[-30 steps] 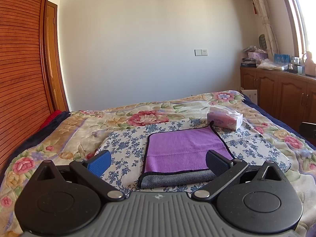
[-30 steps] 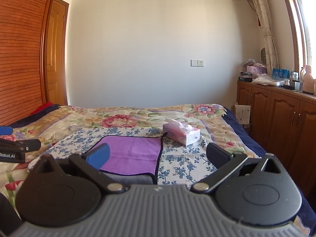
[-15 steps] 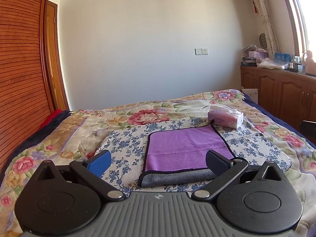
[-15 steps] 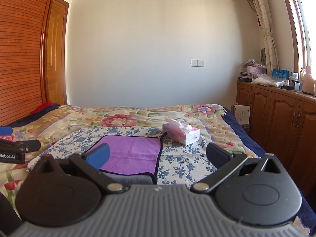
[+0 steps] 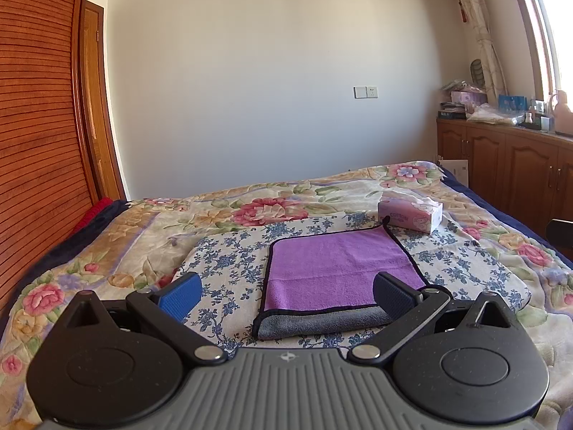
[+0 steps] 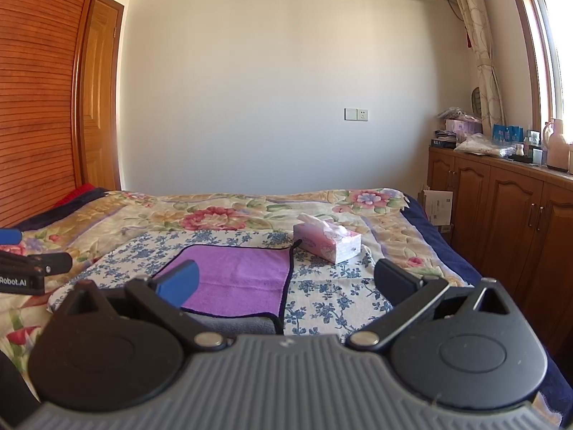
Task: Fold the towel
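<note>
Both tongs, left (image 5: 286, 292) and right (image 6: 284, 281), gape wide and empty above the towel (image 5: 340, 268), so drop onto its near corners and pinch both layers squarely.

Daylight enters from the window (image 5: 548, 28) at upper right of both frames; I see it blown out to white there. The wall (image 6: 279, 82) is evenly lit, shadows soft. Fisheye bends the door (image 6: 100, 89) at left edge. Focus sharp throughout, no motion blur.

One purple towel (image 5: 336, 268), one tissue box (image 5: 410, 213), one bed (image 5: 143, 229), two claws.
</note>
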Demonstrator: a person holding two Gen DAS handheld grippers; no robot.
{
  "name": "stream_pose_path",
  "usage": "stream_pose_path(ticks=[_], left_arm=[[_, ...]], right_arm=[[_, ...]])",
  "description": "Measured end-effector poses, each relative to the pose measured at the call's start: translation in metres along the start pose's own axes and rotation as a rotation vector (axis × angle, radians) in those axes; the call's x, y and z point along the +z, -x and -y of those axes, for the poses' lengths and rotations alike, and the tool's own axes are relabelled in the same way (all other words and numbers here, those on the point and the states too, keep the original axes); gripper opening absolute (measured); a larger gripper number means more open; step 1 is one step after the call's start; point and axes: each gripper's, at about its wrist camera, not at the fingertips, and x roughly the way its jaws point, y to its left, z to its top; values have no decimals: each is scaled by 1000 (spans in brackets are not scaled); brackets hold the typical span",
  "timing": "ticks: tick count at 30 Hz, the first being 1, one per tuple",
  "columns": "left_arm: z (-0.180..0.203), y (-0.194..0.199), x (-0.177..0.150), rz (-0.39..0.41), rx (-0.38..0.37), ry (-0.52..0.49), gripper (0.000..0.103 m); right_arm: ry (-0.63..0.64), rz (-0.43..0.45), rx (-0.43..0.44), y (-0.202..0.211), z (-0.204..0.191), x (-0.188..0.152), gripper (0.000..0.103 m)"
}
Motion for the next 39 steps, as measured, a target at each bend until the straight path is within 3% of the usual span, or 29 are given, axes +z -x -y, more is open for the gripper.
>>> stream_pose_path(ticks=[39], left_arm=[[-10, -24, -4, -58, -12, 9, 103]], right_arm=[[45, -24, 14, -24, -14, -5, 103]])
